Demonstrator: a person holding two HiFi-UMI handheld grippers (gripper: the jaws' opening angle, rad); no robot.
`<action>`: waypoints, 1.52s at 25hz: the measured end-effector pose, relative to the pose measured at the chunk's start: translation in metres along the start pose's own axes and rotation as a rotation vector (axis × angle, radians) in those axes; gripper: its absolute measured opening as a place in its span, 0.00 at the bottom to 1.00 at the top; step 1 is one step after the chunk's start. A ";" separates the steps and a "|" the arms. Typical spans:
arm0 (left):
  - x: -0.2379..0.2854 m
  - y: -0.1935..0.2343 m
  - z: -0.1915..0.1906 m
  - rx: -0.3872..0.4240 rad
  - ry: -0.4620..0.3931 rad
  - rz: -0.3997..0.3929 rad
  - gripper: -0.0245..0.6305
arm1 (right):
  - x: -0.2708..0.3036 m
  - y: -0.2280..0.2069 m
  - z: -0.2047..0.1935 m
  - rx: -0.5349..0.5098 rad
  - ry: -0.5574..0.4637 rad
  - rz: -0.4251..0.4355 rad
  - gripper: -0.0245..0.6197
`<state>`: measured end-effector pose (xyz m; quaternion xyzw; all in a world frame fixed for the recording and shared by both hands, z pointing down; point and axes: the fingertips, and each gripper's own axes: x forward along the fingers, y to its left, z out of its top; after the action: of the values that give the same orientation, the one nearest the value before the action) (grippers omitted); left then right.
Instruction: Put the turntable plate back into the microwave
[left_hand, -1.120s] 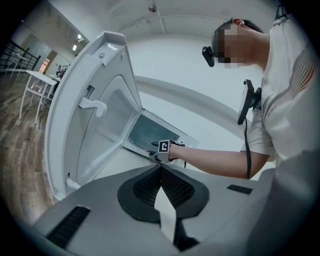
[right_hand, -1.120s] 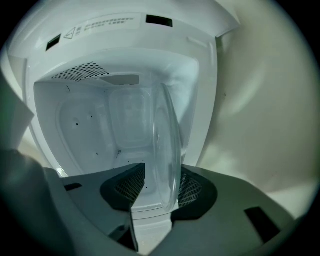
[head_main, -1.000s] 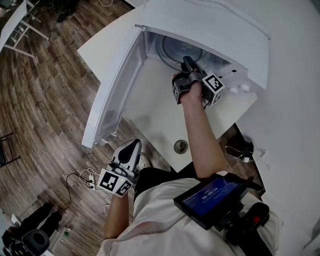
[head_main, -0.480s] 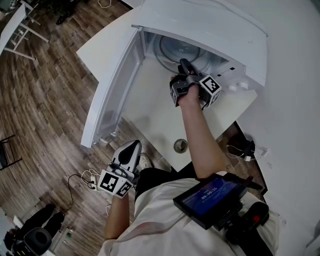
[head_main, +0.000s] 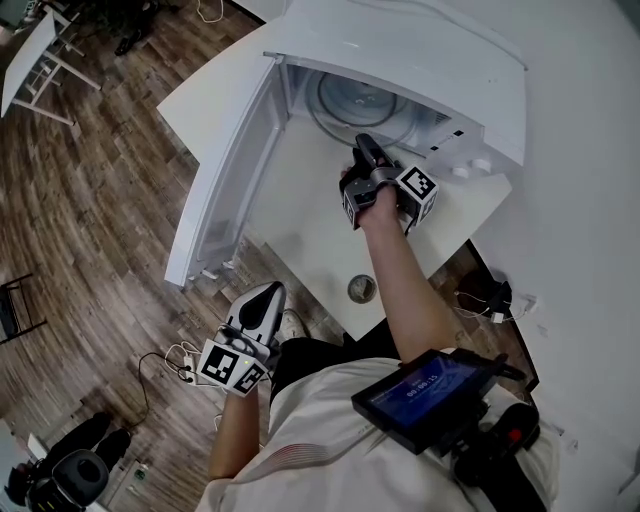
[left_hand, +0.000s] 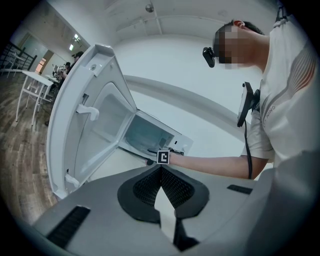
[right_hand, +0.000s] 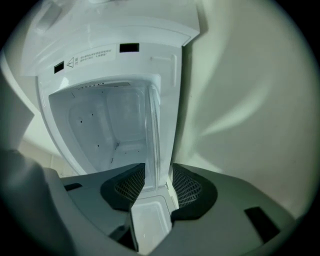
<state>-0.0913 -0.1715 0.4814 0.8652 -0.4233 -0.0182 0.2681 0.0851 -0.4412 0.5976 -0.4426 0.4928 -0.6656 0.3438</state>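
Note:
The white microwave stands on a white table with its door swung wide open to the left. The clear glass turntable plate lies flat inside the cavity. My right gripper is at the cavity's mouth, by the plate's near rim. In the right gripper view the plate runs edge-on into the gap of the right gripper, whose jaws stand a little apart. My left gripper hangs low beside the person's hip, away from the table. It is shut and holds nothing.
A round metal grommet sits in the table near its front edge. Cables lie on the wooden floor at the left, and more cables and a plug at the right. A screen device hangs on the person's chest.
My right gripper has drawn back out of the cavity toward the person while the plate has stayed in place inside. The left gripper has not moved.

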 end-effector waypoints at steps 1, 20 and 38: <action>-0.001 -0.002 0.001 0.002 -0.001 -0.004 0.05 | -0.006 0.000 -0.003 -0.004 0.011 0.000 0.30; -0.057 -0.078 0.043 0.186 -0.050 -0.264 0.05 | -0.248 0.132 -0.079 -0.554 -0.003 0.354 0.05; -0.112 -0.164 0.070 0.261 -0.079 -0.346 0.05 | -0.425 0.190 -0.160 -1.163 -0.050 0.346 0.05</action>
<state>-0.0629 -0.0381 0.3212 0.9510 -0.2773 -0.0429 0.1299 0.0989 -0.0579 0.2896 -0.4868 0.8324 -0.2108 0.1602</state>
